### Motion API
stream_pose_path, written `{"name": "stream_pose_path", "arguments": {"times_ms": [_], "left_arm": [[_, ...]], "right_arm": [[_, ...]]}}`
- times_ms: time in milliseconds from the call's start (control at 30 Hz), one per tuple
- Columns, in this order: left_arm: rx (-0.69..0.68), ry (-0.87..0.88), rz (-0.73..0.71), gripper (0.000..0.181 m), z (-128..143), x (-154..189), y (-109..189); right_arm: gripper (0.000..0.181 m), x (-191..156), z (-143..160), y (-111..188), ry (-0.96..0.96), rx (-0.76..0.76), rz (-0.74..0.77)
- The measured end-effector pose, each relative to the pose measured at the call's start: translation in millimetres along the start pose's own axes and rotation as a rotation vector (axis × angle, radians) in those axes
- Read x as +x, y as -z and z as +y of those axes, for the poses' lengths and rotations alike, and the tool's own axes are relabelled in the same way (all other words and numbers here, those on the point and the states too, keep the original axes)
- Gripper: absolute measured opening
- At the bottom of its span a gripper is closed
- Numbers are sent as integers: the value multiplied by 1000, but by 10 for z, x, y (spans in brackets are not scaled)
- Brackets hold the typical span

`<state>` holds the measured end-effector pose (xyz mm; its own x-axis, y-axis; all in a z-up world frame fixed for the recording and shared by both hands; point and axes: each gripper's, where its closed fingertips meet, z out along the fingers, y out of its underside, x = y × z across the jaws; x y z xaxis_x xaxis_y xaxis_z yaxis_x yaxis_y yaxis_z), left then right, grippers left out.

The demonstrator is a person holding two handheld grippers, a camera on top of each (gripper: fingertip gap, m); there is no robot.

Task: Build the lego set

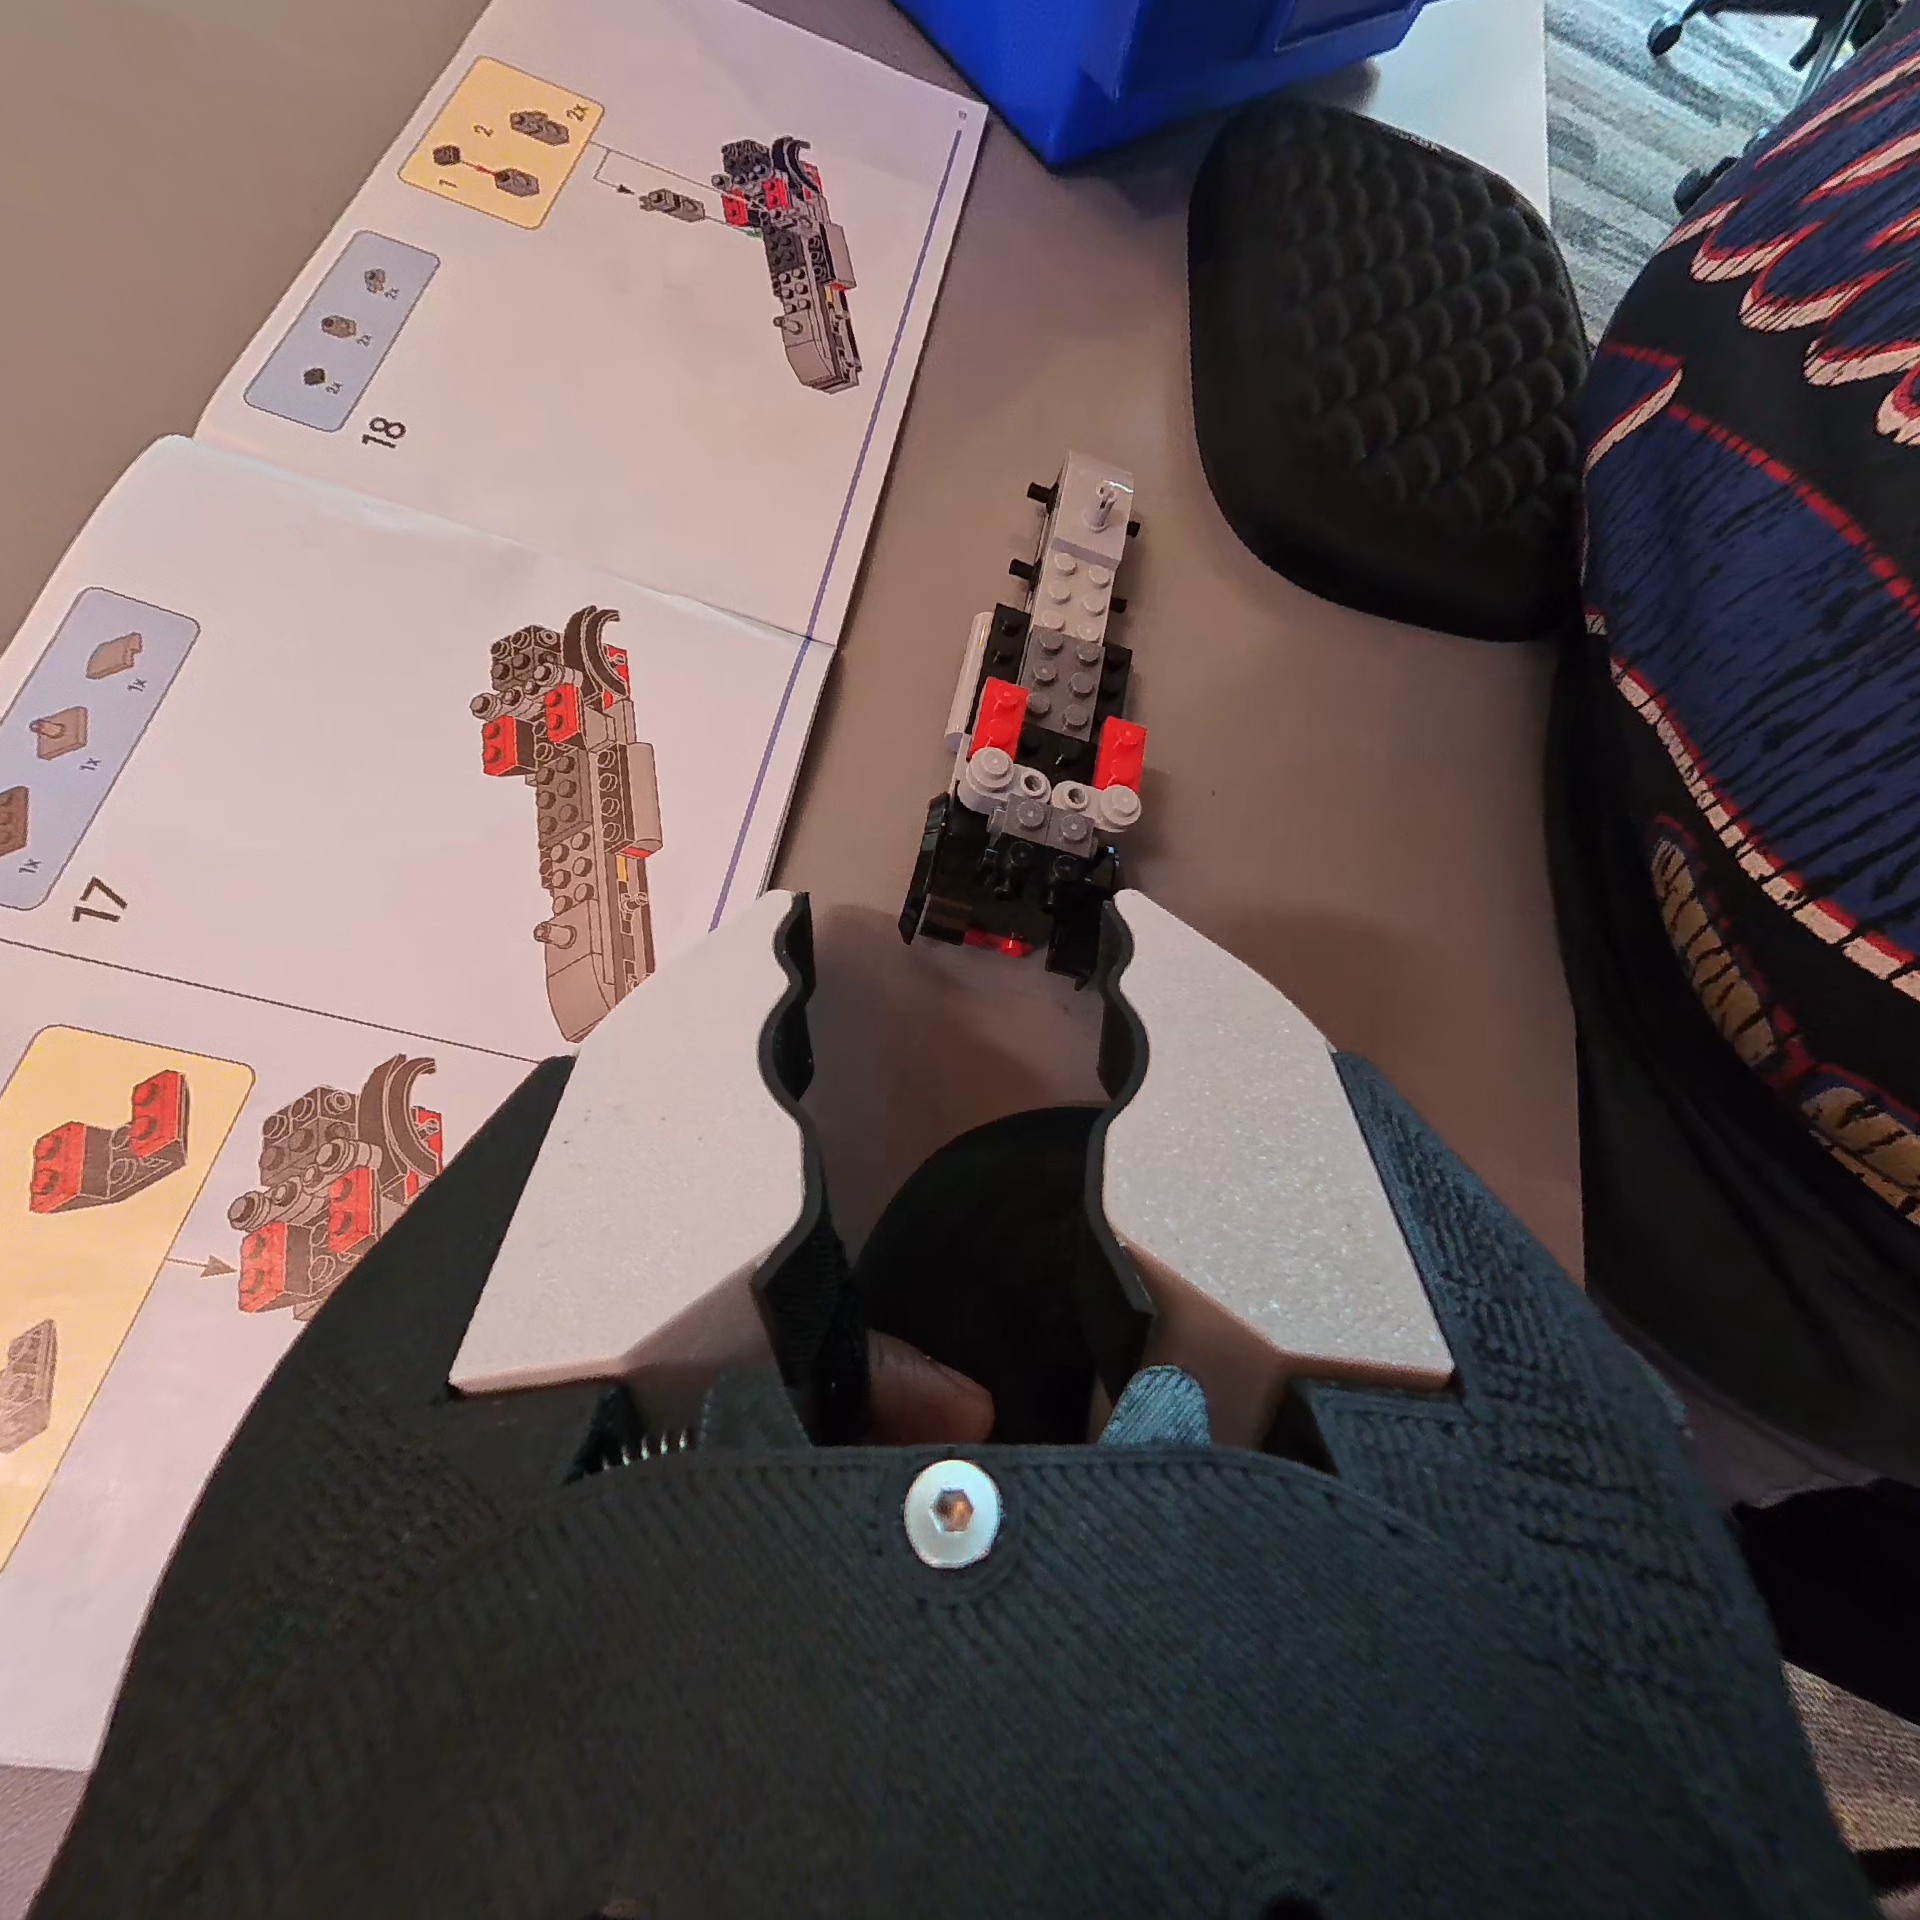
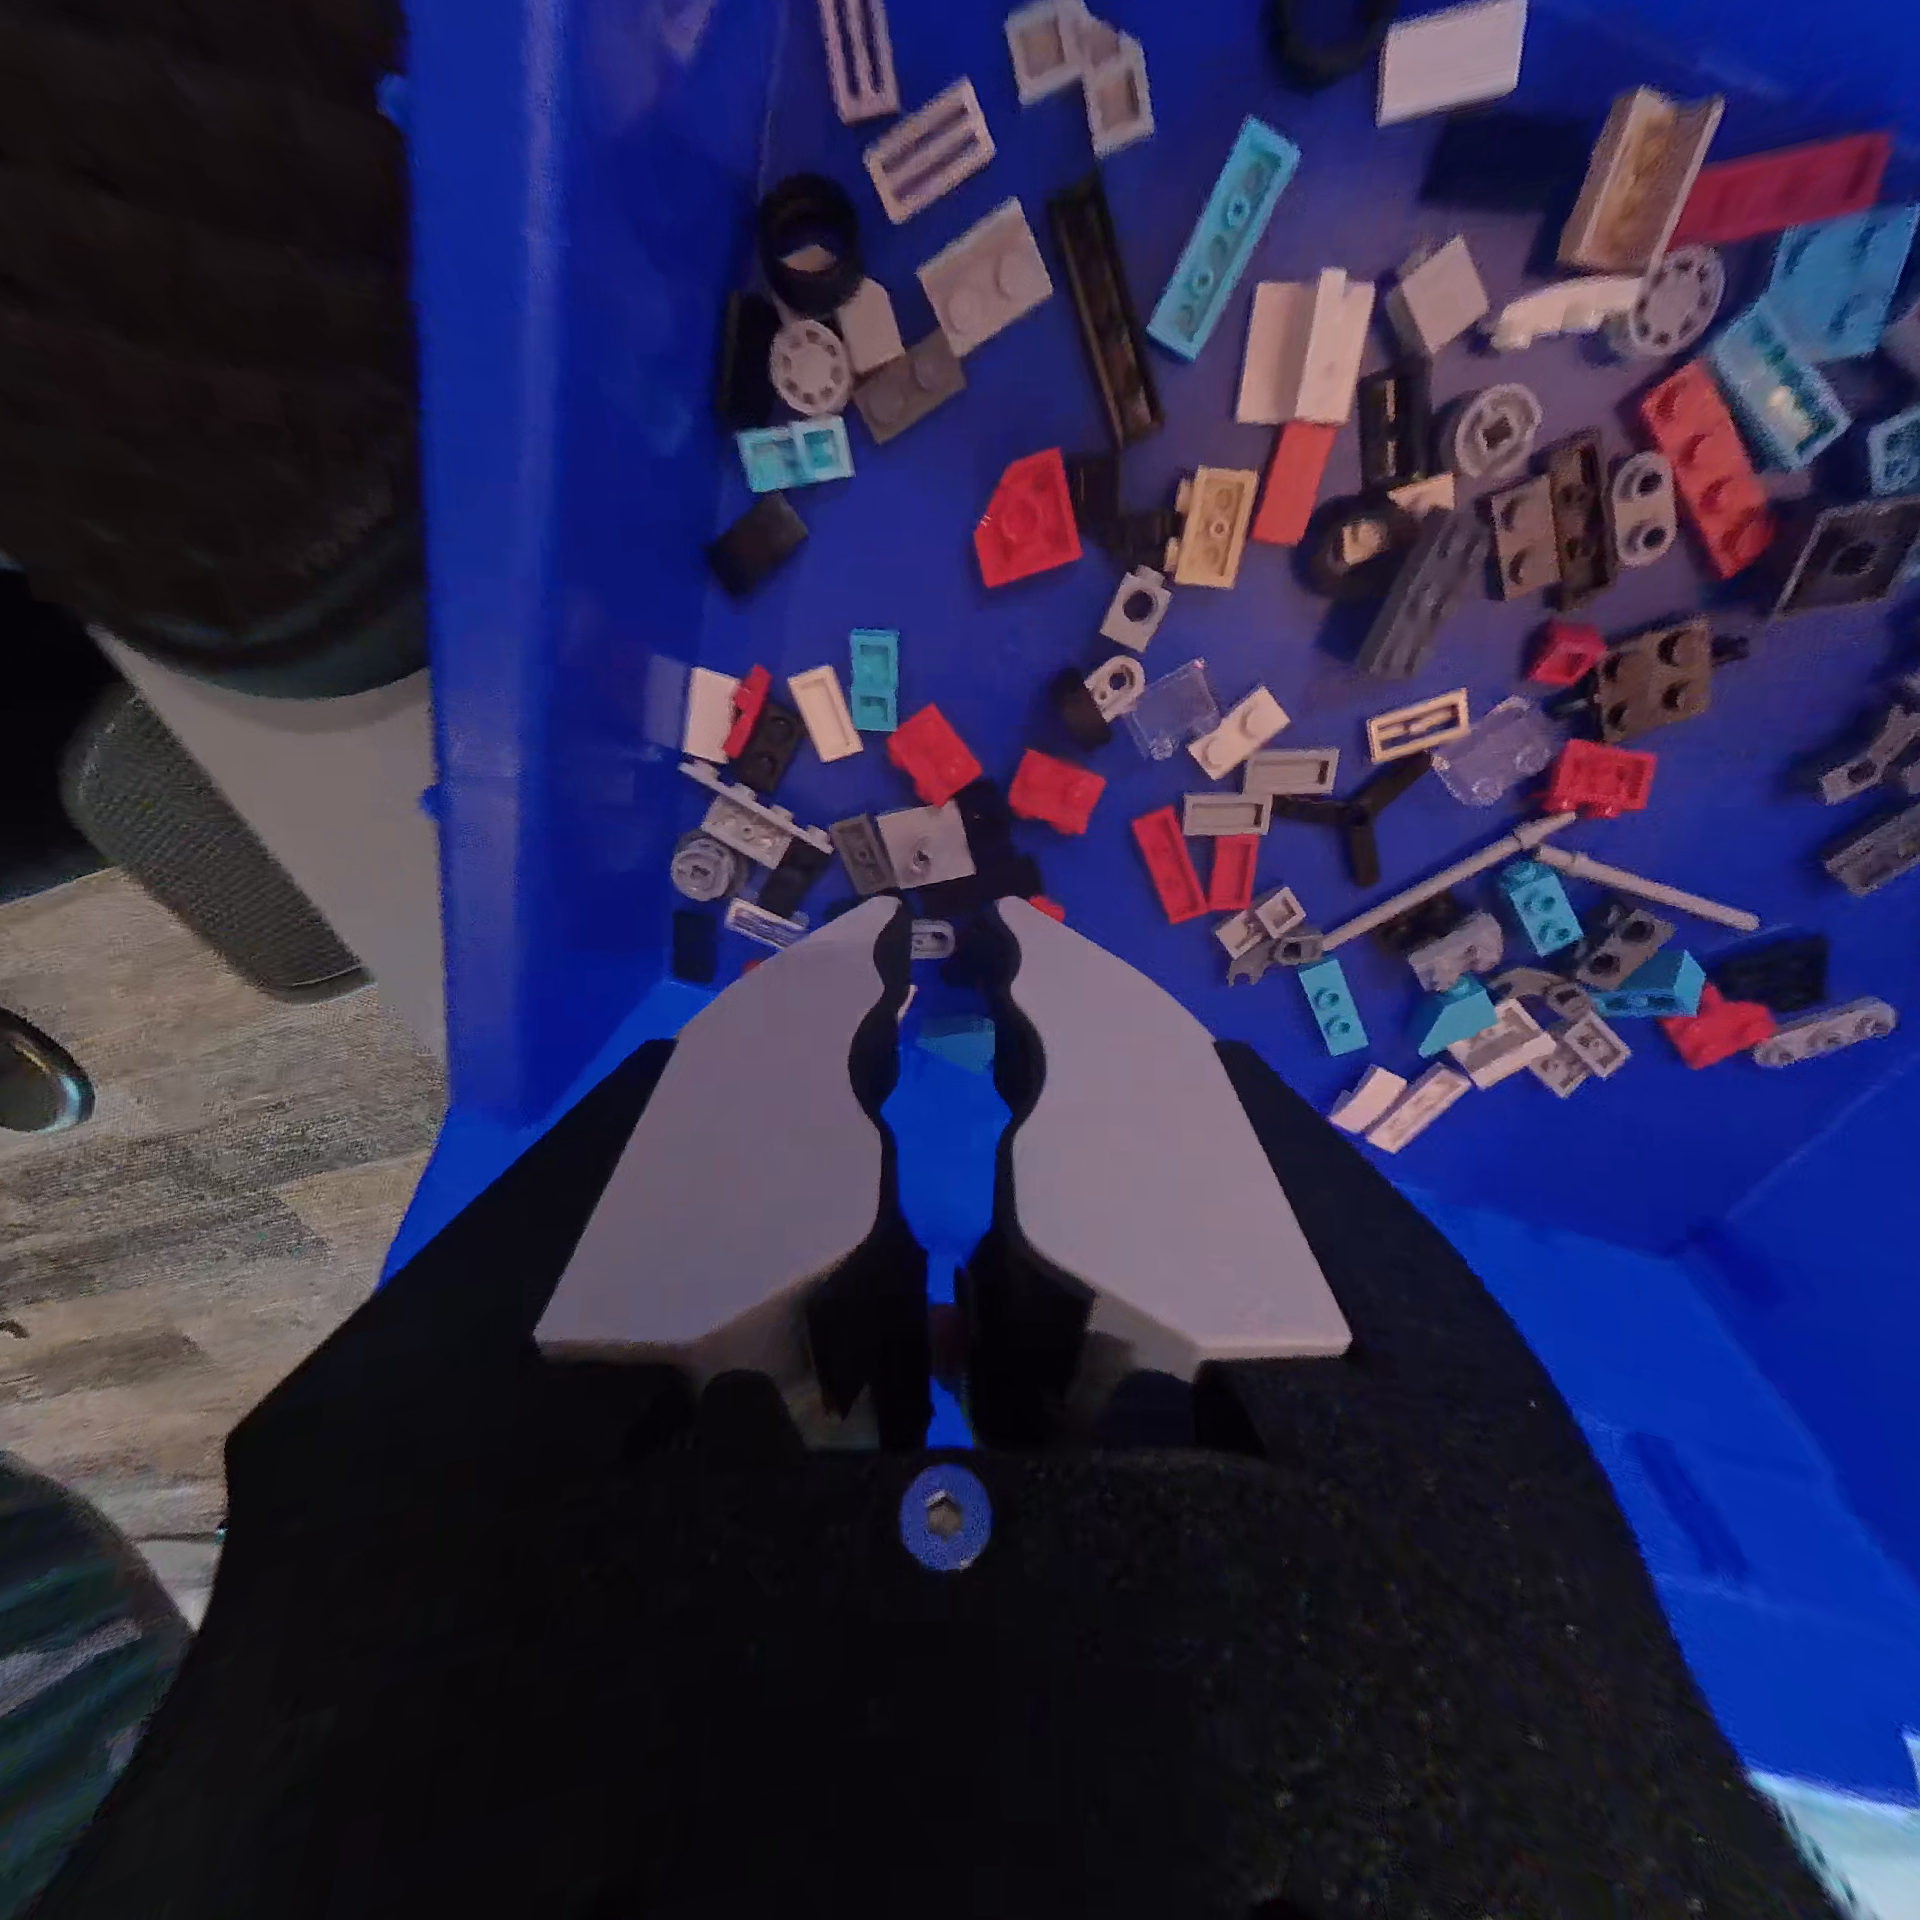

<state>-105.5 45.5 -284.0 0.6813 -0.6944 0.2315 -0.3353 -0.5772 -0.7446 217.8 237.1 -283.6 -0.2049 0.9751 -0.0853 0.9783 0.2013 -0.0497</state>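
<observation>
- Fingers of the left gripper stand spread and empty, tips at the rear end of the model; the right tip looks to touch its black tail, though contact is hard to tell.
- Model lies lengthwise on the table, just beside the booklet and near a black pad.
- Right gripper is down in the blue bin, fingers nearly closed with a narrow gap; a small pale piece sits between the tips, but whether it is gripped I cannot tell.
- Loose bricks cover the bin floor, crowded around the tips.
- Handling, as a judgement: the model is light, stiff and slick, and small add-ons may pop off; take it across the wide black mid-body, not by the grey nose or studs.
</observation>
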Motion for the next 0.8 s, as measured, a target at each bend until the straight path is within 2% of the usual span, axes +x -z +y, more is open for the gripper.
{"name": "stream_pose_path", "arguments": {"times_ms": [67, 233, 533, 800], "left_arm": [[0, -4, 1, 53, 0, 2, -2], [13, -16, -2, 52, -13, 7, 7], [29, -38, -14, 52, -29, 8, 16], [42, -40, -10, 52, -45, 7, 25]], "right_arm": [[14, 64, 58, -32, -23, -58, 56], [12, 121, 7, -6, 4, -92, 114], [11, 77, -28, -158, 53, -154, 45], [9, 85, -59, -205, 19, -116, 5]]}}
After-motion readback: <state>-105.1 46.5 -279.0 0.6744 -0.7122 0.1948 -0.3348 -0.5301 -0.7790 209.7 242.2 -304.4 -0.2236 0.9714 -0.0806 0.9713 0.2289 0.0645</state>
